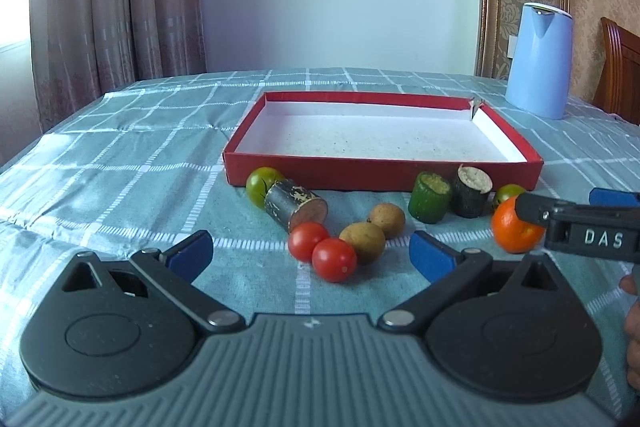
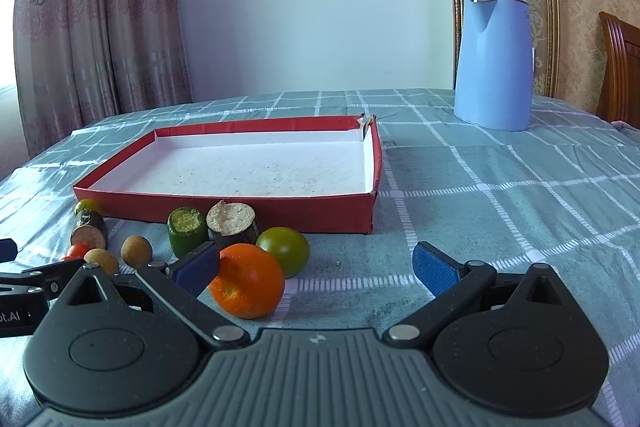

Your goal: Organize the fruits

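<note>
A shallow red tray with a white floor lies in the middle of the checked tablecloth. Fruit pieces are strung along its near side. My left gripper is open; two red tomatoes and two brown round fruits lie just beyond its fingertips. My right gripper is open too. An orange sits on the cloth between its fingers, against the left pad. A green tomato lies just behind the orange. In the left wrist view one right-gripper finger crosses the orange.
Along the tray front lie another green tomato, a dark cylinder with a pink end, a green cut piece and a dark cut piece. A blue kettle stands back right, beside a wooden chair. Curtains hang at the left.
</note>
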